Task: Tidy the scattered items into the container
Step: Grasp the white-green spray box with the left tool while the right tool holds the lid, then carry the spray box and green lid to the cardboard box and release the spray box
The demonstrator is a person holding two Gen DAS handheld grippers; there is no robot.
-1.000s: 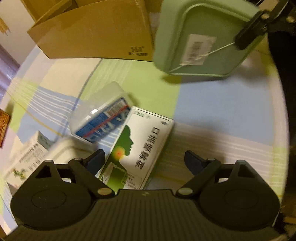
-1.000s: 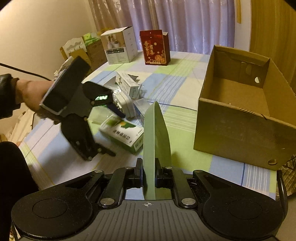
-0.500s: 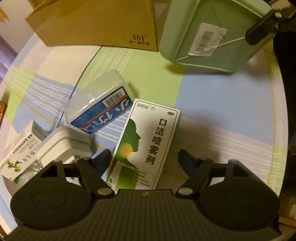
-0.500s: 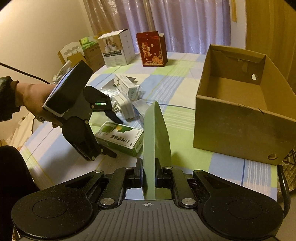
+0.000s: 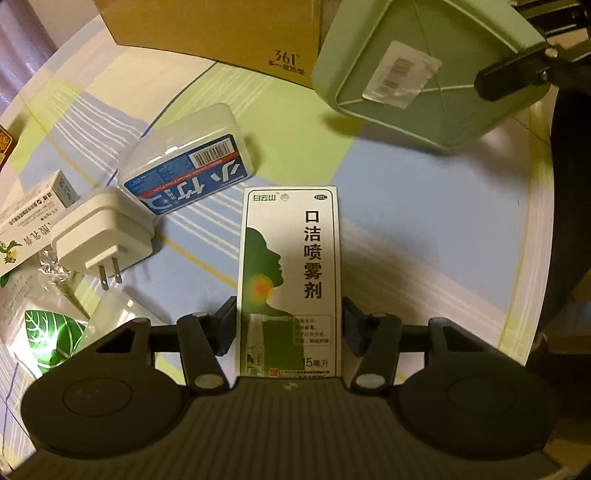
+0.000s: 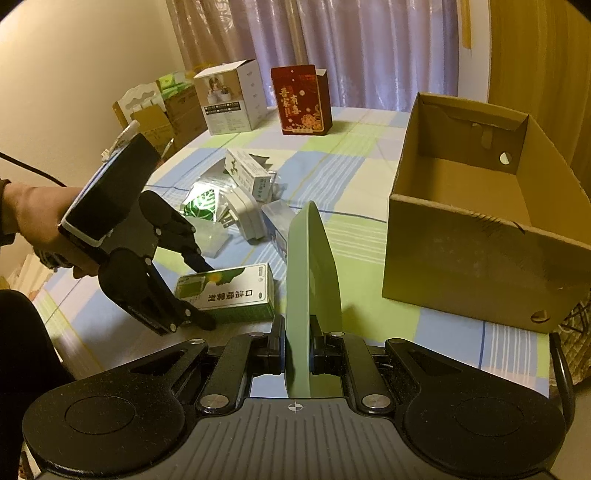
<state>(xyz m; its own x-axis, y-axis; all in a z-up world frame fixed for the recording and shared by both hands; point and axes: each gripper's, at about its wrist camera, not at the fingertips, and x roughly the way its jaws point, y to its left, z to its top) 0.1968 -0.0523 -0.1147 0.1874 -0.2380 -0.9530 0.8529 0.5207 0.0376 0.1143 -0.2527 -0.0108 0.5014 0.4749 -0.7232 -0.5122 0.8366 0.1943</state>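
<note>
A white and green spray box [image 5: 290,266] [image 6: 225,291] lies flat on the checked tablecloth. My left gripper [image 5: 289,321] [image 6: 207,295] straddles its near end, with both fingers against its long sides. My right gripper [image 6: 297,354] is shut on the rim of a pale green plastic tray [image 6: 310,280] [image 5: 424,74], held edge-up above the table. The open cardboard box [image 6: 480,258] [image 5: 221,33] stands empty to the right. A white plug adapter [image 5: 103,236], a clear case with a blue label [image 5: 184,166], a white-green carton [image 5: 29,225] and a leaf-printed pouch [image 5: 48,332] lie left of the spray box.
A red box [image 6: 301,99] and a white product box [image 6: 232,99] stand at the far side of the table, with more cartons behind them. The round table's edge [image 5: 532,221] curves close on the right. A person's hand [image 6: 37,221] holds the left gripper.
My left gripper came down and forward over the spray box, and its fingers narrowed from wide open onto the box's sides. The green tray stayed gripped, shifting slightly.
</note>
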